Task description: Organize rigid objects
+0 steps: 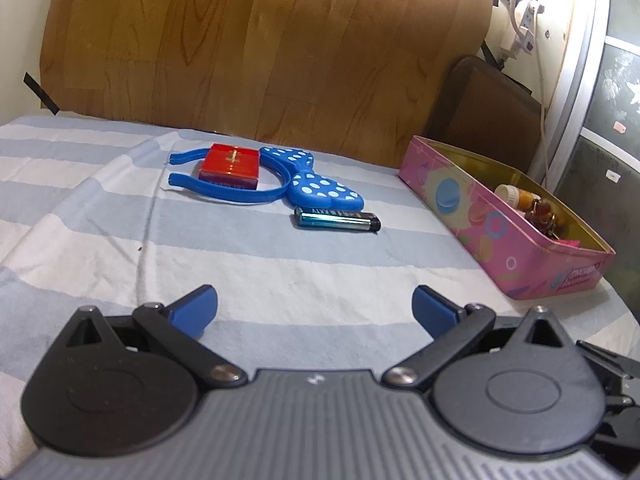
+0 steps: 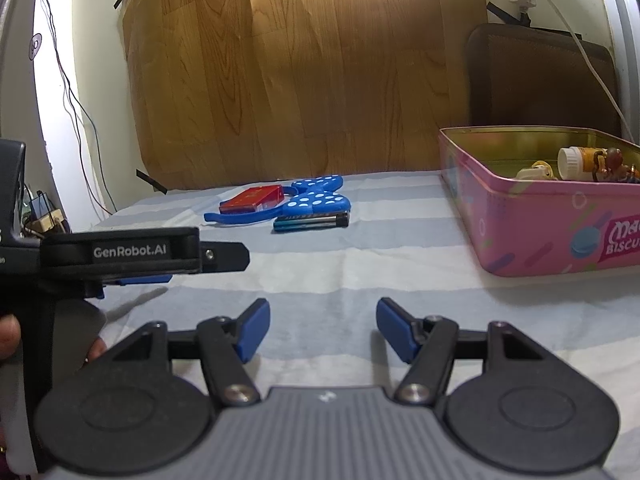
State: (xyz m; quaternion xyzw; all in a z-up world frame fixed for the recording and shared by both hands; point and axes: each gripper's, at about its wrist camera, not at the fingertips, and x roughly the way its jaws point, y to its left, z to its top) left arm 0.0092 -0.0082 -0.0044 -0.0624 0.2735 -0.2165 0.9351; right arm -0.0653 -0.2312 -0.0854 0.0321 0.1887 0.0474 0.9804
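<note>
Striped blue-and-white cloth (image 1: 280,272) covers the bench, with a wood-grain panel (image 1: 260,40) standing along its far edge. Near that far edge lies a blue headband with a white-dotted bow (image 1: 320,184); a red box (image 1: 230,166) sits inside the band's curve, and a teal lighter (image 1: 336,219) lies on its side just beside the bow, on the near side. Toward the right edge stands an open pink biscuit tin (image 2: 540,224), holding a small white-capped bottle (image 2: 570,163) and some brown trinkets I cannot make out. The left gripper (image 1: 314,312) hovers low over the cloth at the near edge, blue pads spread wide with nothing between them. The right gripper (image 2: 322,330) hangs beside it, jaws about half apart and empty. A hand (image 2: 10,336) shows at the left gripper's handle.
</note>
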